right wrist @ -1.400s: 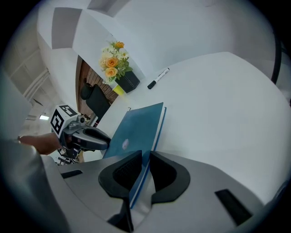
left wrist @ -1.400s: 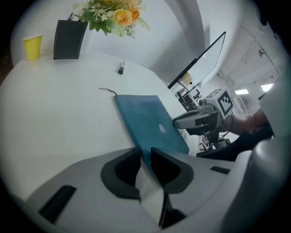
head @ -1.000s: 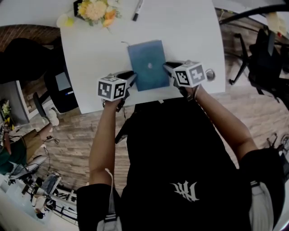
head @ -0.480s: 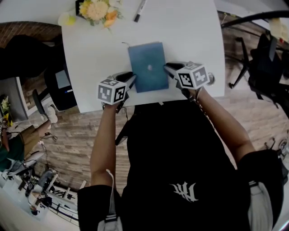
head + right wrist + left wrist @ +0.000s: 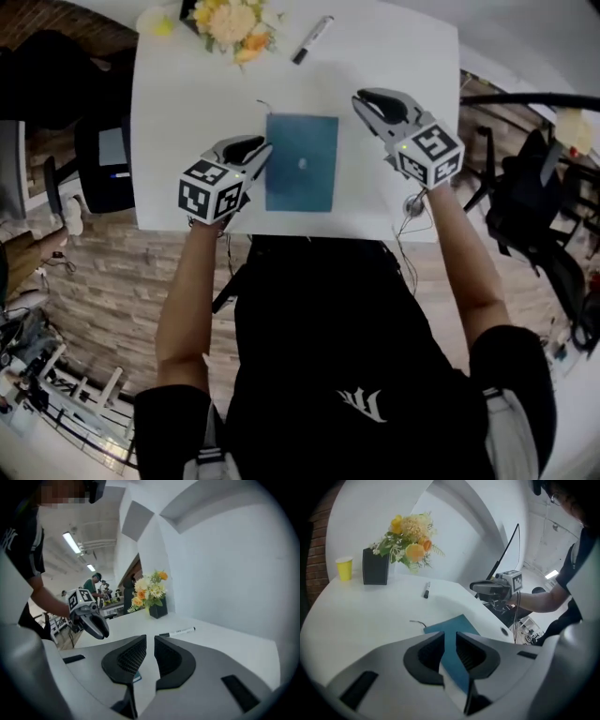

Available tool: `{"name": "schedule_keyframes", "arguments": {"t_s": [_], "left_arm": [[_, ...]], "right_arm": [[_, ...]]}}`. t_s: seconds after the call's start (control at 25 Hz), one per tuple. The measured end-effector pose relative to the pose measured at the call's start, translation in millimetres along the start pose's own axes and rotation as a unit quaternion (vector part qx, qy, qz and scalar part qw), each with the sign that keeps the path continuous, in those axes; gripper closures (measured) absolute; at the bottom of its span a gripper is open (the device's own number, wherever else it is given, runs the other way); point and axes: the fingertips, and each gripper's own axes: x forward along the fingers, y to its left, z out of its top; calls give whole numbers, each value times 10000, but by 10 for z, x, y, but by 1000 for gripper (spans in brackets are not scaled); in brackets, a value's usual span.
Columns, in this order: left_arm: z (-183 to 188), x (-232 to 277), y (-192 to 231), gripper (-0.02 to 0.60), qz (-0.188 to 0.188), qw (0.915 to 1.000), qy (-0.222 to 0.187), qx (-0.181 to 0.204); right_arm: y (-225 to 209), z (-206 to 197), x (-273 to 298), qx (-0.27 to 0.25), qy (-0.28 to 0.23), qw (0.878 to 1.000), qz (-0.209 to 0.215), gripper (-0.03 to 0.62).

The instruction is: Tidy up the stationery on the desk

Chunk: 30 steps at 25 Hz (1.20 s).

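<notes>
A blue notebook [image 5: 300, 161] lies flat on the white desk [image 5: 187, 84], near its front edge. My left gripper [image 5: 261, 150] is shut, its tips at the notebook's left edge; in the left gripper view the notebook [image 5: 454, 626] shows through the thin slit between the jaws [image 5: 450, 637], with nothing held. My right gripper [image 5: 367, 98] hangs shut and empty above the desk, right of the notebook's far corner; its own view [image 5: 150, 641] looks across the desk. A black-and-white marker [image 5: 311, 39] lies at the far side, also seen as the marker [image 5: 177, 631].
A flower bunch [image 5: 232, 21] in a black vase [image 5: 375, 566] and a yellow cup [image 5: 344, 568] stand at the desk's far left. A cable hole [image 5: 413, 203] sits at the front right corner. Office chairs [image 5: 534, 197] and a monitor arm flank the desk.
My right gripper has lifted off the notebook's right edge and moved up and away to the right. The left gripper stays by the left edge. The head view has shifted.
</notes>
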Motion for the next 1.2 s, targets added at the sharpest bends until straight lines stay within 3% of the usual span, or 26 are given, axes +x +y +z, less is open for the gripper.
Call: {"name": "schedule_keyframes", "arguments": {"t_s": [0.12, 0.28, 0.44, 0.6, 0.72, 0.88, 1.0, 1.2], "left_arm": [[277, 39, 8, 505, 54, 9997, -225, 80], [587, 209, -46, 505, 93, 9991, -338, 231], [775, 404, -93, 500, 99, 9988, -405, 269], [867, 590, -51, 492, 226, 9985, -440, 217], [942, 696, -10, 483, 356, 9980, -496, 142], [1017, 804, 3, 476, 541, 9969, -564, 111], [1028, 864, -7, 471, 645, 9960, -610, 51], [1039, 906, -55, 468, 595, 9956, -707, -132]], "right_arm": [[-52, 252, 203, -582, -123, 9975, 380, 518], [-224, 386, 475, -1298, 84, 9895, 625, 517], [-351, 416, 727, -2280, 415, 9692, 831, 517], [-473, 293, 949, -2908, 843, 9459, 1164, 487], [-589, 185, 1110, -3414, 1260, 9214, 1364, 431], [-720, 2, 1292, -4148, 1780, 8763, 1681, 427], [-746, -88, 1403, -4490, 1984, 8504, 1897, 422], [-758, -95, 1576, -5167, 2294, 7988, 2055, 416]]}}
